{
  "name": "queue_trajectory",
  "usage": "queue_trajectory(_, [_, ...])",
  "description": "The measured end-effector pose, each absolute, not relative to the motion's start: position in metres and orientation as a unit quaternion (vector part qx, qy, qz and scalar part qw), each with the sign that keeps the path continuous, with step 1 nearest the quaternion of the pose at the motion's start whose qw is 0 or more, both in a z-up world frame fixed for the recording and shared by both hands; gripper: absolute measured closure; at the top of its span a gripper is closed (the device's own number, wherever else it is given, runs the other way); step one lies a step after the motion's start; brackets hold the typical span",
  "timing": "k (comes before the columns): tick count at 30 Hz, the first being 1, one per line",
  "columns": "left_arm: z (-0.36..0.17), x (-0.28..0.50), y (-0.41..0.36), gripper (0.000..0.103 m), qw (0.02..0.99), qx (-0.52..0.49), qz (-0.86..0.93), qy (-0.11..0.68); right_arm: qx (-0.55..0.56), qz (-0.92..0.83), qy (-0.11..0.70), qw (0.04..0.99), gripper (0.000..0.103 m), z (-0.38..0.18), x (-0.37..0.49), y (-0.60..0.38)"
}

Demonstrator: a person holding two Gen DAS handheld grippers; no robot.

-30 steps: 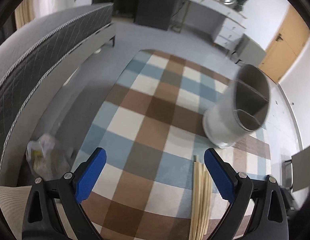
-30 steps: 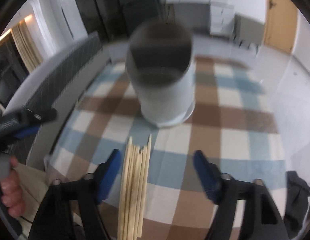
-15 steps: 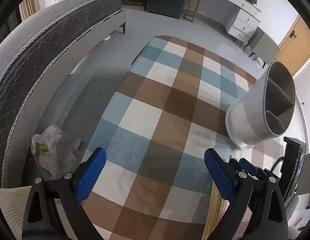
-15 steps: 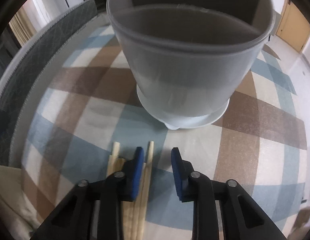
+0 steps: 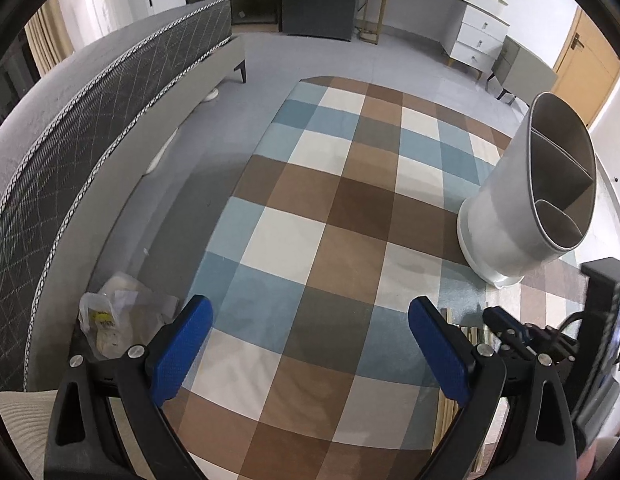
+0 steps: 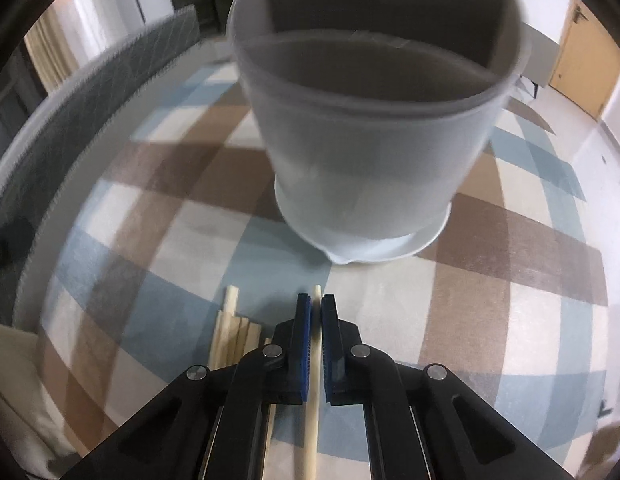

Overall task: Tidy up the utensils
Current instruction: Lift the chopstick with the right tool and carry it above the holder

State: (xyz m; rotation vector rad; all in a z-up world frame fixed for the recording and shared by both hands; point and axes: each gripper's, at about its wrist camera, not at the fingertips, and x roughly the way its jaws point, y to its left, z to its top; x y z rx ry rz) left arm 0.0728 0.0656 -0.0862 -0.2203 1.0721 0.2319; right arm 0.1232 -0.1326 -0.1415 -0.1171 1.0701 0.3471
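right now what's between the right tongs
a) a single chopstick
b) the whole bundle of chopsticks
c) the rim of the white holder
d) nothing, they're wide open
a) the right tongs are shut on one pale chopstick, while the other chopsticks lie on the checked rug to their left and the white holder stands apart, further ahead.

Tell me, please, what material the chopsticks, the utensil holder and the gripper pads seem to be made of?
Chopsticks: probably bamboo or light wood, pale, matte, squared ends. Utensil holder: likely plastic, though coated metal is possible; smooth pale grey wall, thin dividers. Pads of the left hand-held gripper: apparently blue rubber or soft plastic, finely dotted. The right hand-held gripper has similar ones.
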Motion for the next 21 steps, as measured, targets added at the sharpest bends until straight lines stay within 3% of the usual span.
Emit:
queue_trajectory(12, [-0.083,0.072,0.043,0.007,0.862,-0.073,0.08,0.495,0.06,0.168,0.45,0.875,0.099,-0.091,0.099,-0.191])
queue_trajectory(21, [-0.118,0.077,0.023,0.007,0.824,-0.094,0.023,0.558,0.195,0.17,0.423,0.868,0.099,-0.076,0.089,-0.242])
